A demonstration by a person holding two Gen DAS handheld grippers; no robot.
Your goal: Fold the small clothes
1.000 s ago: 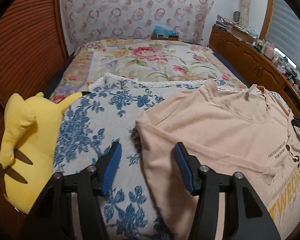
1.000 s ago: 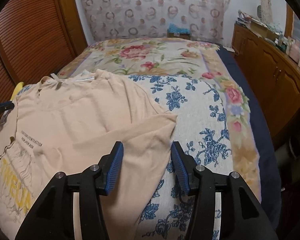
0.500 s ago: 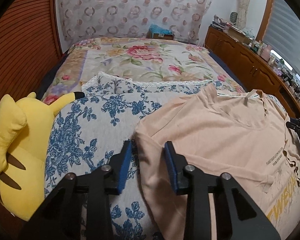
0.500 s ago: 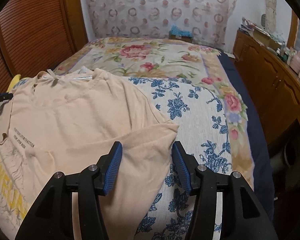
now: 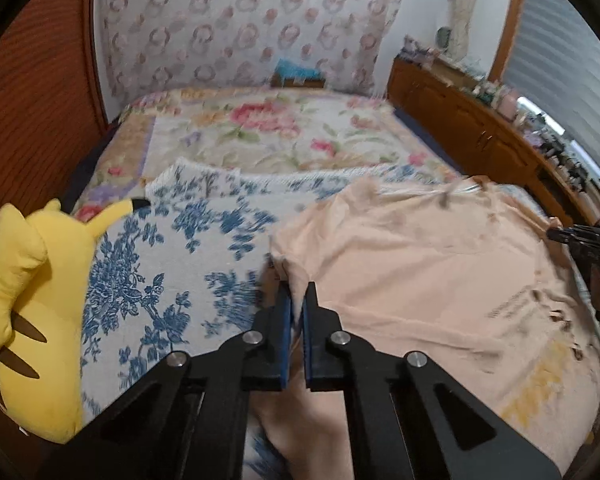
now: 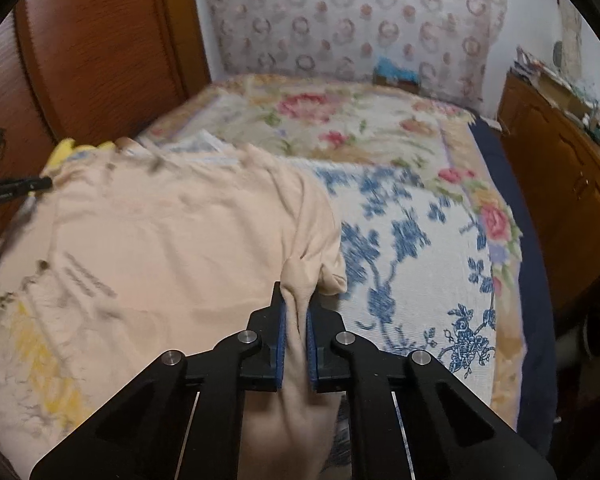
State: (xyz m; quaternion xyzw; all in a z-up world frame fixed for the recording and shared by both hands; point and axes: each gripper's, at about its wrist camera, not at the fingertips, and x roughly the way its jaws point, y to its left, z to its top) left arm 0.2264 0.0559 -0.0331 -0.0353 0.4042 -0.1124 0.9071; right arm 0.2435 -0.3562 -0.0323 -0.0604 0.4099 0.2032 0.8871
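Observation:
A peach t-shirt (image 5: 420, 264) (image 6: 172, 248) with dark and yellow print lies spread on the bed. My left gripper (image 5: 296, 292) has its jaws closing tight on the shirt's left sleeve (image 5: 286, 260), and the blue pads pinch a fold of the fabric. My right gripper (image 6: 296, 296) has its jaws closing on the right sleeve (image 6: 324, 268), with bunched cloth pressed between the pads. Both sleeves are pulled up a little from the blanket. The rest of the shirt stays flat.
A white blanket with blue flowers (image 5: 160, 264) (image 6: 412, 264) lies under the shirt, over a floral bedspread (image 5: 268, 132). A yellow plush toy (image 5: 32, 300) sits at the bed's left edge. Wooden cabinets (image 6: 560, 168) line the right side, and a wooden panel (image 5: 28, 120) lines the left.
Both grippers went from open around the sleeves to shut on them. Each has risen a little, and the sleeve fabric now bunches up between the pads.

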